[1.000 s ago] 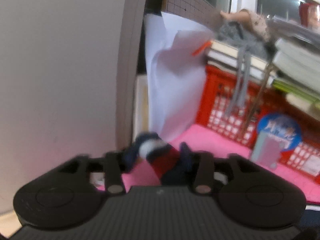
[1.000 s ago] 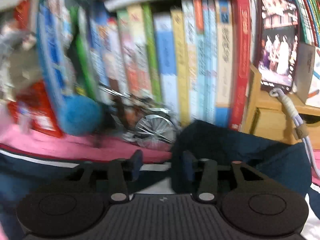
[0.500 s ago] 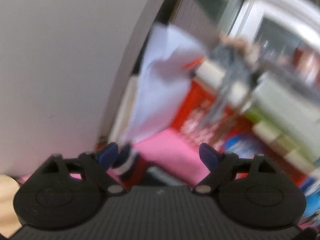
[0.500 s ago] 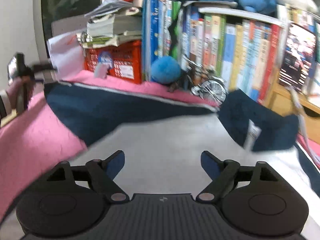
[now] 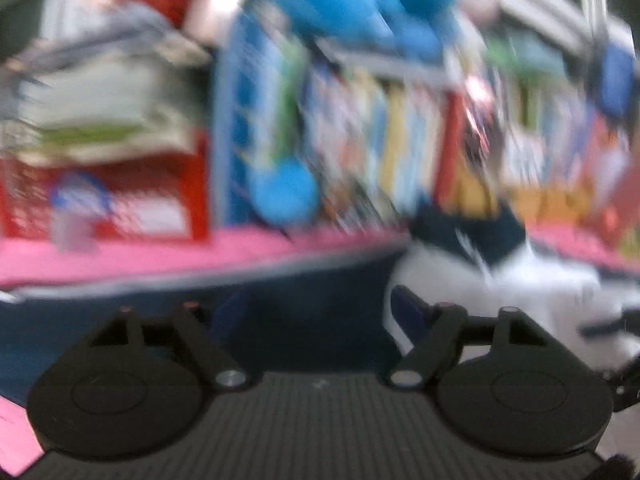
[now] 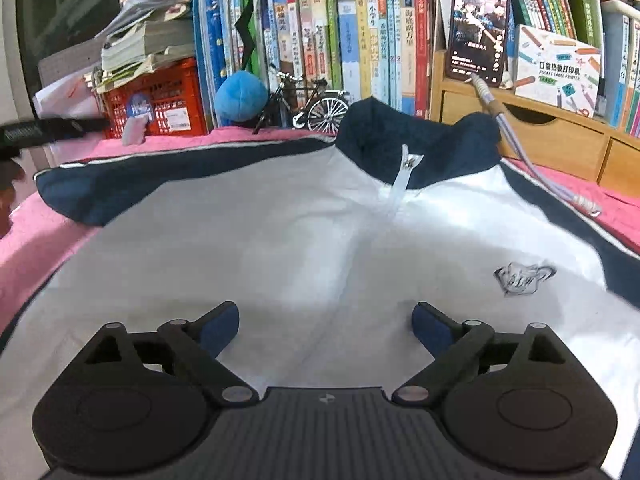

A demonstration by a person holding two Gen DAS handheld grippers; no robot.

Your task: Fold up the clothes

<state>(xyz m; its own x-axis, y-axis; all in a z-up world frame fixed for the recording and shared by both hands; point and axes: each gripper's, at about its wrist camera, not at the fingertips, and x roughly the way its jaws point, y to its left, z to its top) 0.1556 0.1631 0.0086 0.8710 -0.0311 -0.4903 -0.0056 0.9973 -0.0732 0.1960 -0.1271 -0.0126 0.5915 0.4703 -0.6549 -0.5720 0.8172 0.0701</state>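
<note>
Right wrist view: the right gripper (image 6: 326,326) hangs over the jacket (image 6: 304,240) with nothing between its widening jaws, the white-and-navy garment spread flat on the pink cloth (image 6: 36,236) before the books (image 6: 352,36). Left wrist view, badly blurred: the left gripper (image 5: 316,316), empty, jaws apart but narrowing, over the navy sleeve (image 5: 312,304).

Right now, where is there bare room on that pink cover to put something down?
Bare pink cover shows left of the jacket, and a strip right of it by the cable. Along the back it is crowded: crate, blue ball, toy bike.
</note>
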